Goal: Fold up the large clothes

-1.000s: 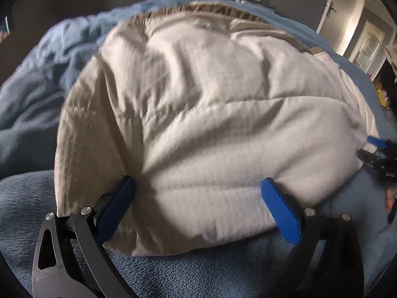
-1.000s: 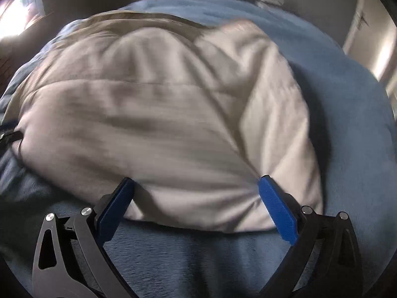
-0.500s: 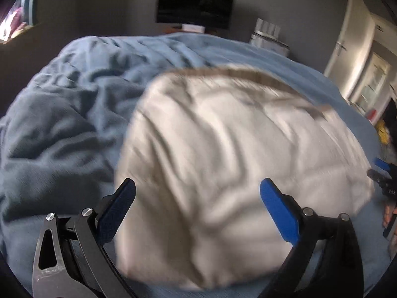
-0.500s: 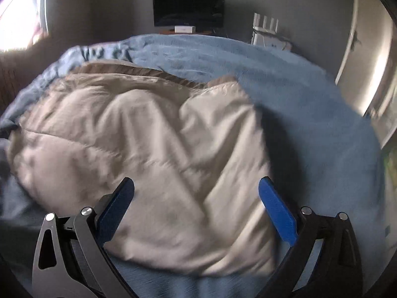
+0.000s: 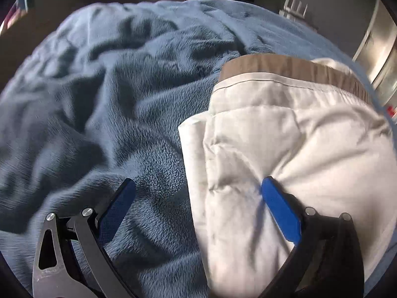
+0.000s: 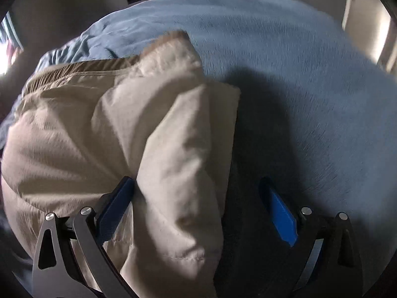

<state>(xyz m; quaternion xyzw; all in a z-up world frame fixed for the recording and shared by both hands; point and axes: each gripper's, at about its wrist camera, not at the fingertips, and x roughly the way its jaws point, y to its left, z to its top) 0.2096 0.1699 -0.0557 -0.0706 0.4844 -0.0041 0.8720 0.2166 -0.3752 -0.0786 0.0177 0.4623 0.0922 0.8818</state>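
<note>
Both fisheye views were dimly lit and bent at the rims. Daylight was admitted at nine o'clock. Motion blur was seen, and a heavy shadow was cast on the blanket [image 6: 310, 94].

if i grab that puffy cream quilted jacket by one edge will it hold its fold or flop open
The puffy cream quilted jacket would probably flop: its folded layers look soft and bulging, with no stiff crease. It likely is light for its bulk, given the padded, pillowy panels. The smooth shell may slide between the fingers, though the fuzzy blue fleece blanket beneath should keep it from skidding when pushed.
</note>
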